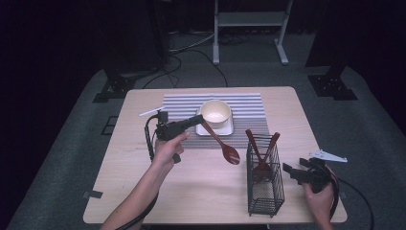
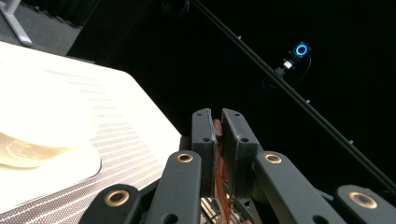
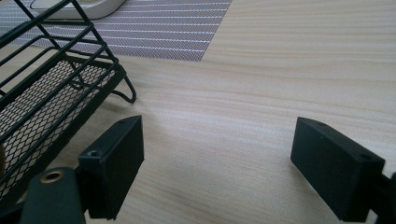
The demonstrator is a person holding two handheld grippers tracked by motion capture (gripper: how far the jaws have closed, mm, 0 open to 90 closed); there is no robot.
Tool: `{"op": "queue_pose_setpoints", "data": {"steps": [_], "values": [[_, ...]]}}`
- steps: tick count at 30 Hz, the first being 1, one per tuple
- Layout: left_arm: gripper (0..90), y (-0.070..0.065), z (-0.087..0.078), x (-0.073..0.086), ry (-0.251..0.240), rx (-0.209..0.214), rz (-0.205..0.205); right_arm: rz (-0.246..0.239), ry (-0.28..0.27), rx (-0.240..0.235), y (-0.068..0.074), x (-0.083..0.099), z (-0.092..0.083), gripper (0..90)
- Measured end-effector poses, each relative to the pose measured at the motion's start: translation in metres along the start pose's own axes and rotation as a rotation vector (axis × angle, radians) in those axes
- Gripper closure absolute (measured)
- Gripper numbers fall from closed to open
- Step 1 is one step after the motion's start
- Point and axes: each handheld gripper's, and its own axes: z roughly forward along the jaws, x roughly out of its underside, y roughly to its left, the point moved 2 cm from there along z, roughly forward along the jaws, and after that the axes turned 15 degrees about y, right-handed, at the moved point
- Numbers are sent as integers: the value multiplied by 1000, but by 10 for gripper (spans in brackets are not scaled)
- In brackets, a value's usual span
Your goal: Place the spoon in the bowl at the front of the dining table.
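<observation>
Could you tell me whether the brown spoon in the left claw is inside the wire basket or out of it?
Out. The left claw holds the spoon by its handle near the bowl, left of the basket.

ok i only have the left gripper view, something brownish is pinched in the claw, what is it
Observer: A wooden spoon. The left claw is shut on its handle end, and the head slants down toward the table.
Operator: anything near it to put it in
Observer: A wire basket stands to the spoon's right in the high view, apart from it, with more wooden utensils upright inside.
Operator: and the other claw
Observer: The right claw is open and holds nothing. It sits low over the table, just right of the basket.
</observation>
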Motion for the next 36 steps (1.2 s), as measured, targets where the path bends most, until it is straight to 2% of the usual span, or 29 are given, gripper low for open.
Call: {"op": "queue_pose_setpoints", "data": {"steps": [7, 11, 32, 36], "values": [[843, 3, 6, -4, 7, -20, 2, 0, 0, 0, 0, 0, 0, 161], [843, 11, 5, -9, 3, -45, -1, -1, -1, -2, 0, 0, 0, 161], [843, 30, 10, -19, -5, -84, -26, 1, -5, -11, 0, 0, 0, 161], [843, 33, 8, -24, -20, -99, -33, 1, -6, -12, 0, 0, -1, 161]]}}
